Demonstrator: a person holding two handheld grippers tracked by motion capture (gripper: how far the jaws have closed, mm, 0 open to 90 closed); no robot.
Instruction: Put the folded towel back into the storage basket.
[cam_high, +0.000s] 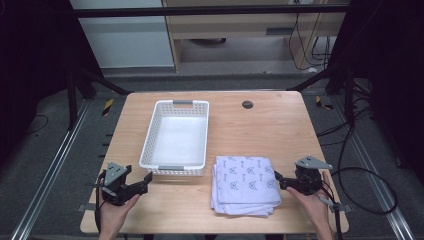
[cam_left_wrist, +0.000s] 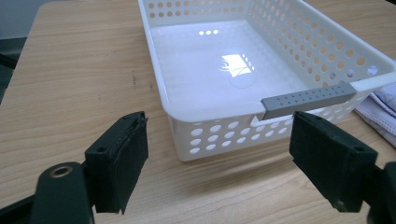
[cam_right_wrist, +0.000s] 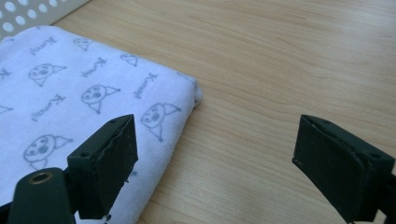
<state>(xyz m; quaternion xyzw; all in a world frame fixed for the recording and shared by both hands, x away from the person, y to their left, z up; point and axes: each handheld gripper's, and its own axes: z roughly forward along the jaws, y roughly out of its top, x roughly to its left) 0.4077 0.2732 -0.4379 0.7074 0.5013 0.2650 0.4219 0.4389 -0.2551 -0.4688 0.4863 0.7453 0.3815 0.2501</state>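
Folded cloth (cam_high: 245, 184) lies untouched beside the empty basket (cam_high: 150, 145); your left tongs (cam_high: 142, 182) and right tongs (cam_high: 278, 180) gape wide, holding nothing.

A light wooden table (cam_high: 260, 130) is seen from above. A white perforated basket (cam_high: 176, 137) with grey handles is set on its left half, and a folded white cloth (cam_high: 246, 184) printed with small grey figures is laid just beside it, to the right, near the front edge.
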